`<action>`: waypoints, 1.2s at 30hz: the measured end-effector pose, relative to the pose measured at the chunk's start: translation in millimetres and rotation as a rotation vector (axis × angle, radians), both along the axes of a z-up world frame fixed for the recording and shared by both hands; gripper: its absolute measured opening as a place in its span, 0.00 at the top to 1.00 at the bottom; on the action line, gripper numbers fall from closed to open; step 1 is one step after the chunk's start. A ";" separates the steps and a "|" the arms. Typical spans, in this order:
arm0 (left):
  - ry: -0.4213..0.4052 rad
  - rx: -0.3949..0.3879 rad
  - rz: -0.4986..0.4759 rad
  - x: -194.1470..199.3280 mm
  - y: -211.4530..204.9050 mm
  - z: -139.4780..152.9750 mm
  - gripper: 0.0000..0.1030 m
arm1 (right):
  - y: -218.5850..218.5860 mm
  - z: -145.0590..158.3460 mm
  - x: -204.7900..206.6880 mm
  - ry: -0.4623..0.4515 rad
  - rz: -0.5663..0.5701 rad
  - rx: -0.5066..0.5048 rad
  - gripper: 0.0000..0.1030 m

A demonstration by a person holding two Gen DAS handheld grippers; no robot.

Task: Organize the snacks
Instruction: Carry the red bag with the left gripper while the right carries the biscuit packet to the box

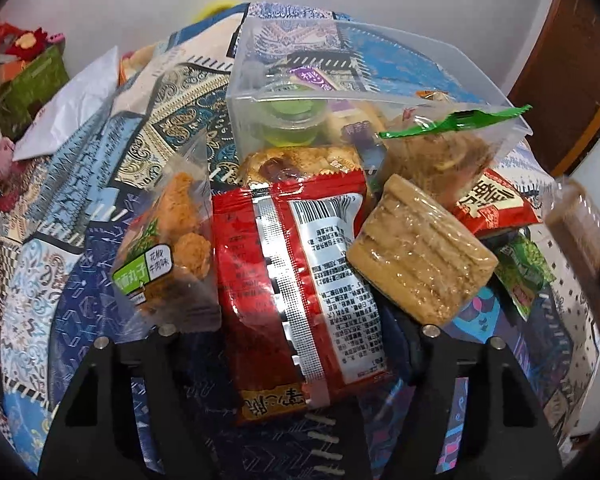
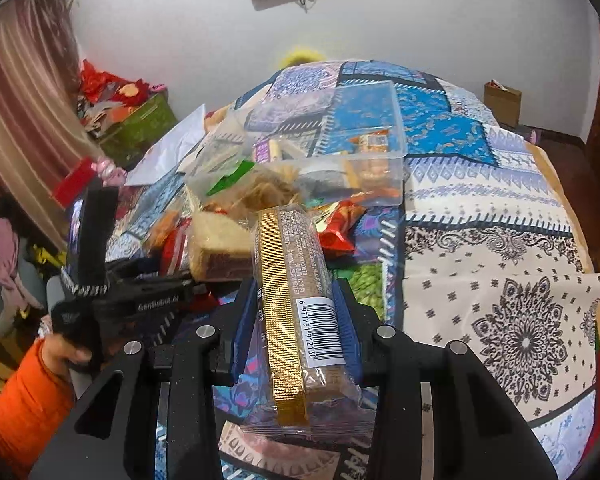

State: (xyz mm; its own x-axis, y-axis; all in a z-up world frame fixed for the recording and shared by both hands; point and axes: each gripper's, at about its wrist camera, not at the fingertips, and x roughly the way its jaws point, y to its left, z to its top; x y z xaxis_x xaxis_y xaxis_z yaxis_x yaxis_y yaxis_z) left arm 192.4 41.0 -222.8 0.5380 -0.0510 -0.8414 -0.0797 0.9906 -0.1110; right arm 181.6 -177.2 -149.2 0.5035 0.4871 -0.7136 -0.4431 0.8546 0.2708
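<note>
Looking down the left gripper (image 1: 300, 344): tilted steeply toward the bed (image 1: 80, 320), jaws spread either side of one red snack packet (image 1: 296, 280), pads not pressing. One clear bin (image 1: 380, 92) behind the pile.

Right wrist view: right gripper (image 2: 296, 320) angled down, jaws pinching one clear-wrapped biscuit bar (image 2: 292, 304) above the bedspread. One orange sleeve (image 2: 24, 412) at left.

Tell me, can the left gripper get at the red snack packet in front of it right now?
Probably yes. The red packet lies on top of the pile, between the open fingers of the left gripper, and nothing covers it.
</note>
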 end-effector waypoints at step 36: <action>-0.345 0.037 -0.029 17.5 5.1 134.4 0.36 | 12.2 49.7 74.3 -0.133 -0.086 0.083 0.66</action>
